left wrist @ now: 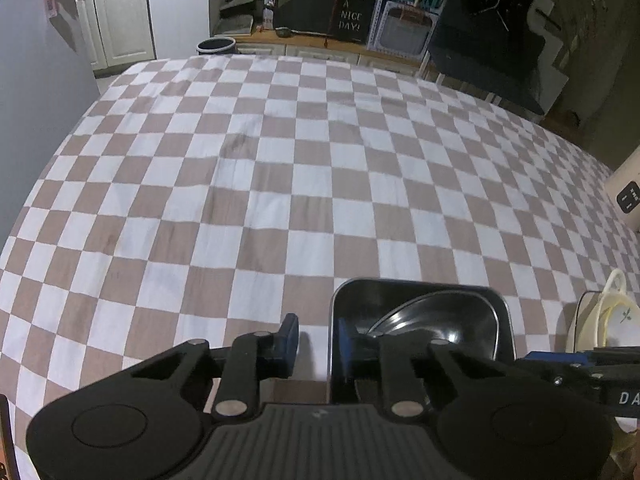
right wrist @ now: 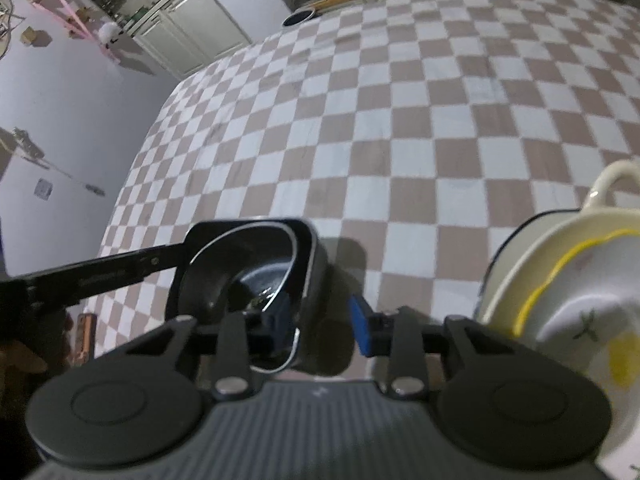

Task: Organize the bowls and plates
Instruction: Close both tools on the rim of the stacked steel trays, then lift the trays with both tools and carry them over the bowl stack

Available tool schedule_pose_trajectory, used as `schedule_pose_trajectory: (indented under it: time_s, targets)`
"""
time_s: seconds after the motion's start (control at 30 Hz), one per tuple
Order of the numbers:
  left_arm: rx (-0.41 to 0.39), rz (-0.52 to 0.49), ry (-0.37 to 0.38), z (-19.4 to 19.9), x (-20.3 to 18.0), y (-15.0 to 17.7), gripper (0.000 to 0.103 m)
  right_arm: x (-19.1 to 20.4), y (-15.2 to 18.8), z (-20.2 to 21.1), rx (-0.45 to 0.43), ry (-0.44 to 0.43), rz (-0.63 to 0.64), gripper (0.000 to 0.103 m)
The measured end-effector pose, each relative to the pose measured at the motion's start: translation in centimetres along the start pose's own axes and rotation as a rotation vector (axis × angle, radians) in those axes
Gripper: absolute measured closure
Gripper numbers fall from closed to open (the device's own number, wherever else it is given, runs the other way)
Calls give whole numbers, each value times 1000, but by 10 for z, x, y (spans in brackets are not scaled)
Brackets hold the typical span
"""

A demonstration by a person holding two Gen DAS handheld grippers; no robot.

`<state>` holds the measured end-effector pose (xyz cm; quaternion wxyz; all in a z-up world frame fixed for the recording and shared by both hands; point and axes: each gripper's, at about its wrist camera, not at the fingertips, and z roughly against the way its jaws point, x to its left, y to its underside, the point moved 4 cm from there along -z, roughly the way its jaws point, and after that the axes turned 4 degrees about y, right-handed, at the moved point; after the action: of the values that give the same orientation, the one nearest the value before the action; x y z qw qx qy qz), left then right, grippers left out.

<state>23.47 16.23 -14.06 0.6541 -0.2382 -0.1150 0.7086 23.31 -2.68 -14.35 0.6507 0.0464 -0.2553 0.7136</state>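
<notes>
Both grippers straddle opposite walls of a glossy black square dish (left wrist: 416,292).
Left gripper (left wrist: 318,340) and right gripper (right wrist: 322,324) each stand parted astride a wall, not clamped; the dish rests on checkered cloth (left wrist: 280,168), beside cream ceramic plates (right wrist: 560,280).

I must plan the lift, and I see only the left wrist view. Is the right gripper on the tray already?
Observer: The right gripper straddles the tray wall nearest the dishes, one finger inside and one outside, jaws open.
Operator: Does the outer finger touch that wall?
Observer: No. The outer finger stands apart from it, with a clear gap.
Operator: Are the dishes near this gripper?
Observer: Yes, they stand close on its right side. I cannot tell whether they touch it.
</notes>
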Motion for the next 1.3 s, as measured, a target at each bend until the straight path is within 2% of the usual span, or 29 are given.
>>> schedule_pose_trajectory:
  time_s: [0.03, 0.1, 0.13, 0.17, 0.27, 0.5, 0.63, 0.73, 0.87, 1.03, 1.2, 1.3]
  targets:
    - [5, -6, 4, -1, 1, 1, 80, 2, 0, -3, 5, 4, 8, 65]
    - [13, -14, 10, -3, 2, 2, 81, 2, 2, -8, 10, 13, 21, 73]
    - [18, -15, 18, -4, 3, 3, 82, 1, 5, -9, 16, 13, 17, 83]
    - [22, -17, 24, -5, 4, 3, 82, 3, 3, -11, 19, 6, 13, 88]
    - [36, -26, 43, -6, 5, 6, 82, 8, 0, -16, 18, 9, 20, 93]
    - [65, -9, 102, -11, 13, 13, 83, 7, -2, -20, 14, 11, -7, 92]
    - [74, 13, 144, -12, 15, 14, 90, -1, -3, -23, 21, -16, -54, 91]
    - [76, 28, 179, -12, 15, 16, 97, -1, -2, -26, 13, -11, -43, 91]
    - [64, 61, 201, -12, 20, 17, 97, 3, -3, -27, 1, 5, -25, 91]
    - [54, 54, 191, -10, 17, 18, 97, 3, -4, -28, -2, -3, -38, 92]
    - [-5, 54, 191, 3, 13, 13, 97, 1, -11, -13, -39, -11, -15, 92]
    - [-57, 94, 215, 16, 13, 7, 97, 0, -19, 2, -84, -36, -23, 92]
